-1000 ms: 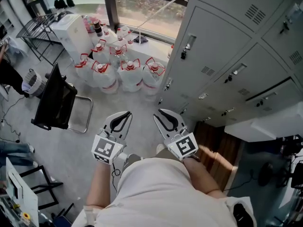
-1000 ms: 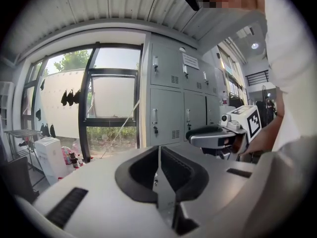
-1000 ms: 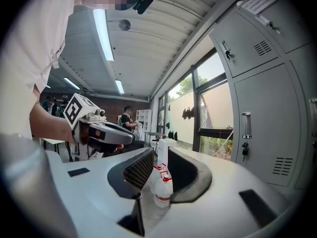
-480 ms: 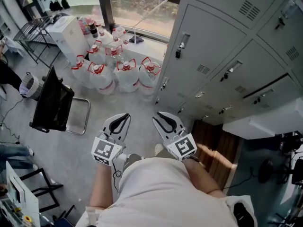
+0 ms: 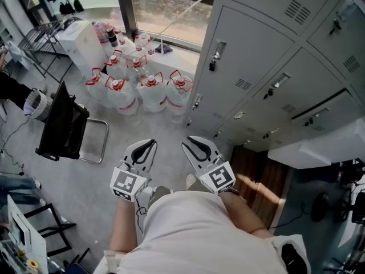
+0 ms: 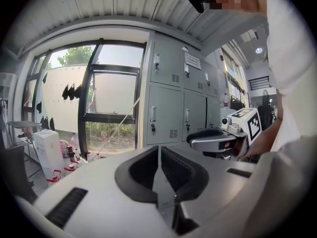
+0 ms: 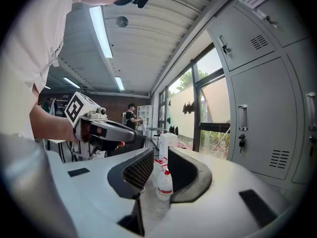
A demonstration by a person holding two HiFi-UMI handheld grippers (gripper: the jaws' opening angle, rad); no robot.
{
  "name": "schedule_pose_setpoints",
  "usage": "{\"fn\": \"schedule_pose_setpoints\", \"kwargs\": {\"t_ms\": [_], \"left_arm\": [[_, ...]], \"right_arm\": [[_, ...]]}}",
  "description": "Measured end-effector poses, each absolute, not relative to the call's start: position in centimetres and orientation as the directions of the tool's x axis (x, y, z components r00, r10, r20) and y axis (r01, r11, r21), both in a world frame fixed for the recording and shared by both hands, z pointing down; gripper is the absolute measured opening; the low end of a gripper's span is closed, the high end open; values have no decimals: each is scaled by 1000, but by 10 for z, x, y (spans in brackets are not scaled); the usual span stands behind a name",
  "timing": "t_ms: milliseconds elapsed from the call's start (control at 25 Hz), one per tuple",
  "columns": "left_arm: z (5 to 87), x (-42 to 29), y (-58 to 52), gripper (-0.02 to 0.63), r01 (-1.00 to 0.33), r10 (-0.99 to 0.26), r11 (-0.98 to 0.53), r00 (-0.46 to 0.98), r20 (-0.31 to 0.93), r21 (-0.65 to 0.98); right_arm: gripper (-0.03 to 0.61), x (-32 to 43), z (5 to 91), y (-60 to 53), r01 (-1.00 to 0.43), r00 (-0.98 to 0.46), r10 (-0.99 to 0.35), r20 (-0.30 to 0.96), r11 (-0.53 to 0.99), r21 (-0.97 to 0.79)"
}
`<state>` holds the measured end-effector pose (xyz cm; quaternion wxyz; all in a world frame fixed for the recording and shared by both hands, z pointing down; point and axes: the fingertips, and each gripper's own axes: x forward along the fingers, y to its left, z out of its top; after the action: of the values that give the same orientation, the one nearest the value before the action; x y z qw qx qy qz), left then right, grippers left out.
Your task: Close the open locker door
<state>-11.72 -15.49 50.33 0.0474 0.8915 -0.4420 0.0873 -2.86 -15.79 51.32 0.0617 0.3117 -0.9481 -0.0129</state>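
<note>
At 2 o'clock from the right gripper, well apart, the locker door stood ajar, with 1 dark gap along its edge. The right jaws were parted and empty; the left gripper was closed on nothing.

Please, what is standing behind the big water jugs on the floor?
Behind the water jugs stand smaller bottles, a white unit further left, and the window. The jugs hide the floor directly behind them.
</note>
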Motion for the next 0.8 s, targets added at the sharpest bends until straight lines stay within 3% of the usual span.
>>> {"fn": "schedule_pose_setpoints", "kwargs": {"t_ms": [800], "left_arm": [[506,-109,-150,5,-799,-780,-601,587,216,-1]], "right_arm": [[78,-21,512,-156,-580,-803,-582,128,813,59]]}}
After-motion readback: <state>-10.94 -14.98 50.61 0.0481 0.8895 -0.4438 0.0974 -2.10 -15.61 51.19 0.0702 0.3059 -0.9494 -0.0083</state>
